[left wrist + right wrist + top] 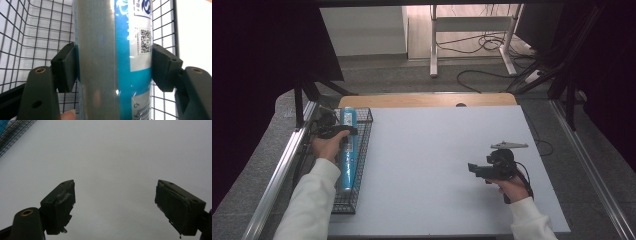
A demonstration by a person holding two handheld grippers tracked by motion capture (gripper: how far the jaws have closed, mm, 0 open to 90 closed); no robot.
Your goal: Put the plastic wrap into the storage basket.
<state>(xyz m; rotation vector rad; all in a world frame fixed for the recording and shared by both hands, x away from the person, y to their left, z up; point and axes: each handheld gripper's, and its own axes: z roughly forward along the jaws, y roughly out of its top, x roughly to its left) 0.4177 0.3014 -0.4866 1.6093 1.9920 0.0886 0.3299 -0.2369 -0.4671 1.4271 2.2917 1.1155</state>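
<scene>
A tall blue and silver cylinder (347, 159) with a printed label lies lengthwise in a black wire basket (363, 150) at the table's left edge. My left gripper (349, 132) reaches over the basket and is shut on the cylinder (100, 50); both pads (65, 65) press its sides, with basket mesh (35, 37) behind. Over the white table sheet (427, 145) at the right, my right gripper (472, 168) is held level and points left. Its jaws (115, 205) stand wide apart with nothing between them.
The basket's corner (11, 131) appears far off in the right gripper view. Metal rails (277, 175) run along both sides of the table. A strip of wooden tabletop (427, 100) shows behind the sheet. On the floor beyond are a white desk frame (433, 45) and cables.
</scene>
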